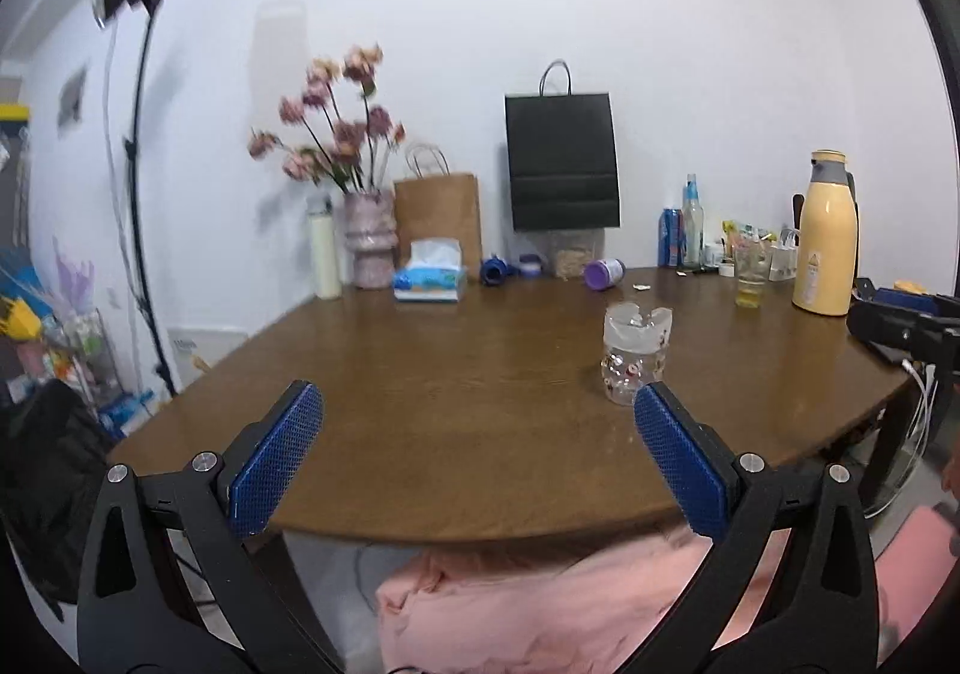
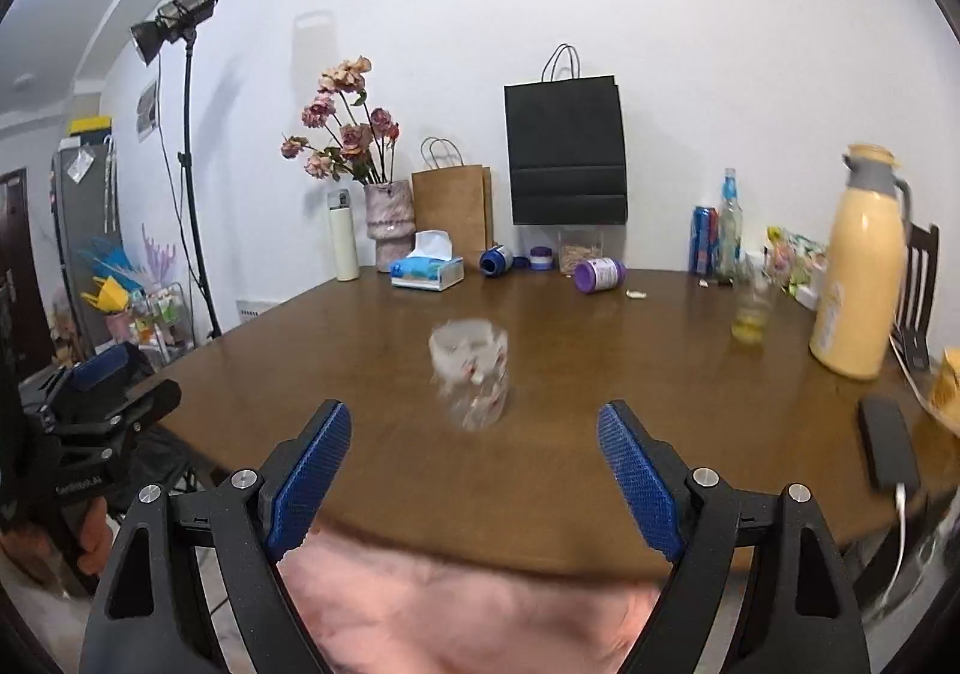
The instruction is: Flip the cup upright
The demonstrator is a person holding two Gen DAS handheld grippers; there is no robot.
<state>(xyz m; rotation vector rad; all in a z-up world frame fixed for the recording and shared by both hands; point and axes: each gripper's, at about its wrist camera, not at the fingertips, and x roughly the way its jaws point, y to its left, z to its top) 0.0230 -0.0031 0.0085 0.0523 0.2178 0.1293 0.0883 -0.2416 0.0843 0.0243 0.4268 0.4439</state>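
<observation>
A clear glass cup [image 1: 635, 353] with small printed figures stands on the brown wooden table [image 1: 456, 404], its frosted thick end on top. It also shows, blurred, in the right wrist view [image 2: 471, 374]. My left gripper [image 1: 477, 428] is open and empty near the table's front edge, with the cup just beyond its right finger [image 1: 678, 452]. My right gripper [image 2: 474, 446] is open and empty, and the cup sits ahead, roughly centred between its fingers, untouched.
Along the back of the table stand a flower vase [image 1: 370, 239], tissue box [image 1: 429, 278], brown bag [image 1: 441, 218], black bag [image 1: 561, 161], purple jar [image 1: 603, 273], bottles and can [image 1: 684, 230], drinking glass [image 1: 750, 272] and yellow thermos [image 1: 825, 236]. A black phone [image 2: 888, 449] lies right.
</observation>
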